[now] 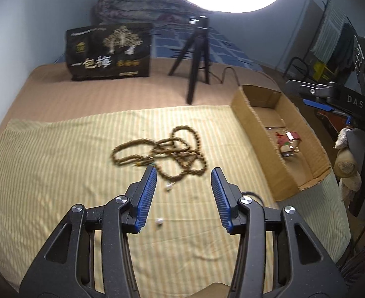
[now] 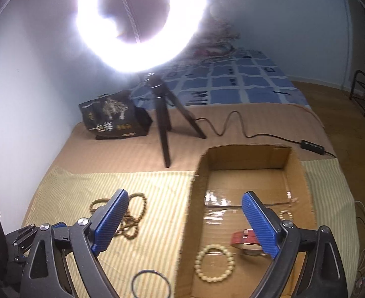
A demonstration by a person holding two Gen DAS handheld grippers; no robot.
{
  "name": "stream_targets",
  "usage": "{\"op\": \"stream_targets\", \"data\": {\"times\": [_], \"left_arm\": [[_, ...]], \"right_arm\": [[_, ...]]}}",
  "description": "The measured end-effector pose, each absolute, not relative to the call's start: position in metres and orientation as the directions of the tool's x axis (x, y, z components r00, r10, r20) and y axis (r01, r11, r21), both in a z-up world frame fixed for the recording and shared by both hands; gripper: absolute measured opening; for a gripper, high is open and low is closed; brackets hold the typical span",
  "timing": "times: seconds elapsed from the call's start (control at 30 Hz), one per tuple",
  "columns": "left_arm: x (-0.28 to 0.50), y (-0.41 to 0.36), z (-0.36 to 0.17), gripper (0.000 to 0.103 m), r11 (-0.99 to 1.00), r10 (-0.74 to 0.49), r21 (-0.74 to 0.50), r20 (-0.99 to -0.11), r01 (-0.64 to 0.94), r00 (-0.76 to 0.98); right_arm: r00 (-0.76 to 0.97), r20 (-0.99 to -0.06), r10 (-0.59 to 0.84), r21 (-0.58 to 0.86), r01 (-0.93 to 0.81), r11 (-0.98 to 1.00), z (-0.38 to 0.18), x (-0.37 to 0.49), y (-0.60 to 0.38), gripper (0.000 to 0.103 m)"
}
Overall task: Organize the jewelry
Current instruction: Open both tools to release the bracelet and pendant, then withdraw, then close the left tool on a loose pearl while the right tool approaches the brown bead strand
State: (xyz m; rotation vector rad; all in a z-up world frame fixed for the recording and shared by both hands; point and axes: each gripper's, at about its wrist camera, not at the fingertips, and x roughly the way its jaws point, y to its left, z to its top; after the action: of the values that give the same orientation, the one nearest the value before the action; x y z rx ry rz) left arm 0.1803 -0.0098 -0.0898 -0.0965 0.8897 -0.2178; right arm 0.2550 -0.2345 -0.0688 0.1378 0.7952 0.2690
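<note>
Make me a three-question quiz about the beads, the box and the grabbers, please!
1. Where is the long brown bead necklace?
A in the cardboard box
B on the striped cloth
C hanging on the tripod

2. What colour are the gripper pads?
A blue
B red
C green

3. How is the right gripper?
A shut on a bracelet
B open, holding nothing
C shut on the box wall

Answers: B, it lies tangled on the cloth, outside the cardboard box. A, the ribbed pads are blue. B, its fingers stand wide apart.
</note>
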Motion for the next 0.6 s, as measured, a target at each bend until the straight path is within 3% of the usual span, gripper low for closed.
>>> {"op": "stream_targets", "data": {"times": [0.6], "left_arm": [[0.17, 0.017, -0.129, 0.046, 0.971, -0.237, -0.184, -0.811, 0.151, 0.536]], "right_arm": [[0.542, -0.768, 0.341, 0.215, -0.284, 0.934, -0.112, 0.278, -0.138, 0.095]]}}
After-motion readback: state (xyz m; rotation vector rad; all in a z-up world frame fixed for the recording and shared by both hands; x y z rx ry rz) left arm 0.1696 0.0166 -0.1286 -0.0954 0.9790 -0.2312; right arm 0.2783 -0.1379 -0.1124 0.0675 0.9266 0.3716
